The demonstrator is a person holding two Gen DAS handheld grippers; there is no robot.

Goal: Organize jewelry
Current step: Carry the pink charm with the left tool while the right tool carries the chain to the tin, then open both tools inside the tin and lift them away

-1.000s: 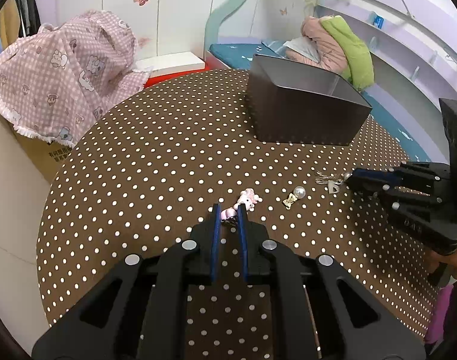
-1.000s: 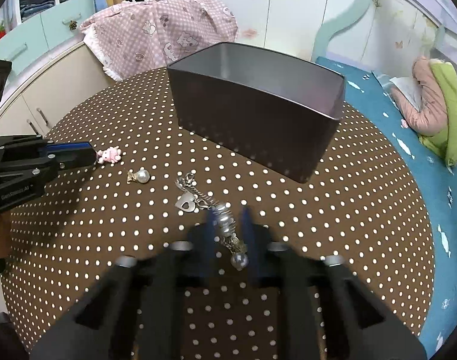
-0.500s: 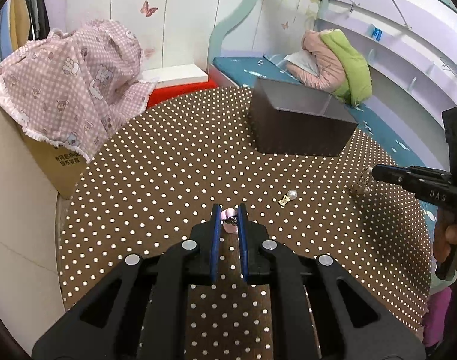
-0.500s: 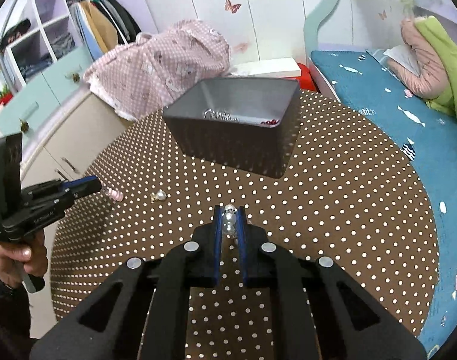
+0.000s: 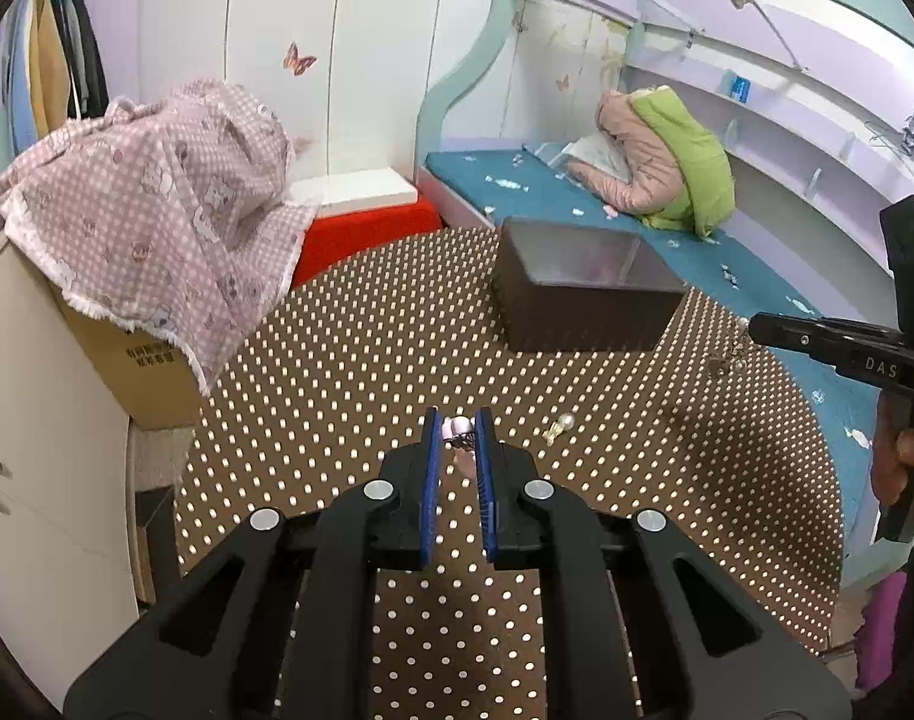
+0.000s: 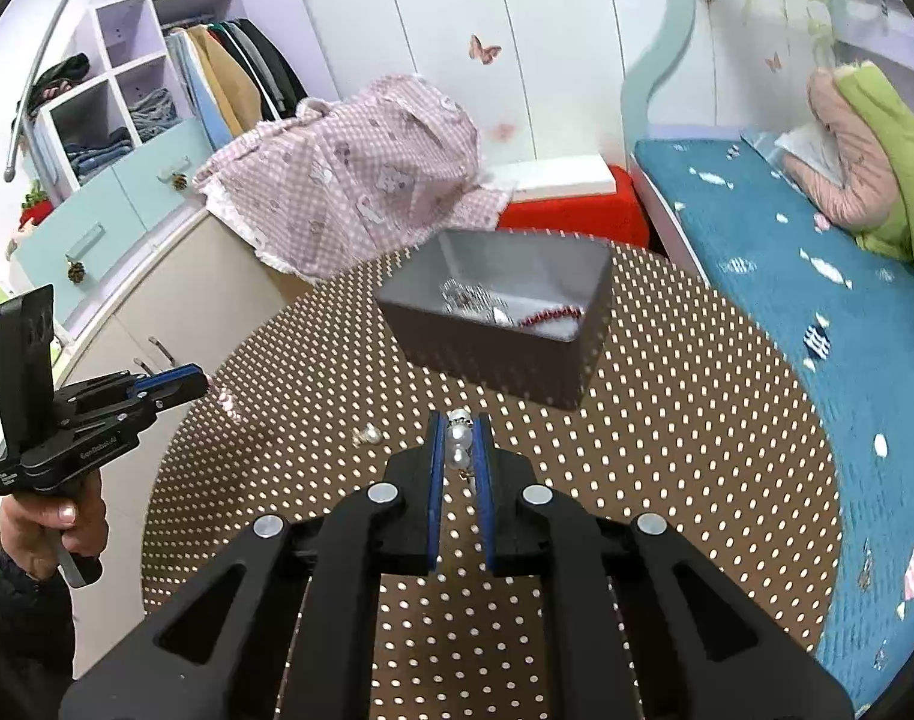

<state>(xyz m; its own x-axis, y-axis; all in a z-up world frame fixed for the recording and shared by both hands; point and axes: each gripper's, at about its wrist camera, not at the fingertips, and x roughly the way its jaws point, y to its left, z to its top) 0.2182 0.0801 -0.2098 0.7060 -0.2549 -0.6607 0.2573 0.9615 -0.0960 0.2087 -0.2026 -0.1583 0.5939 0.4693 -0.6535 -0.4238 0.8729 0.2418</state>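
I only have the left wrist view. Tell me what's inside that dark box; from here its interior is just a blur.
Observer: The right wrist view looks down into the dark box: a red beaded strand lies along its near wall.
Operator: Report anything else in there.
Observer: A tangle of silver jewelry sits beside the strand, toward the left of the floor.
Operator: Now tell me what the right gripper carries; I see only something small dangling.
Observer: The right gripper is shut on a pearl piece, with white beads stacked between its blue pads.
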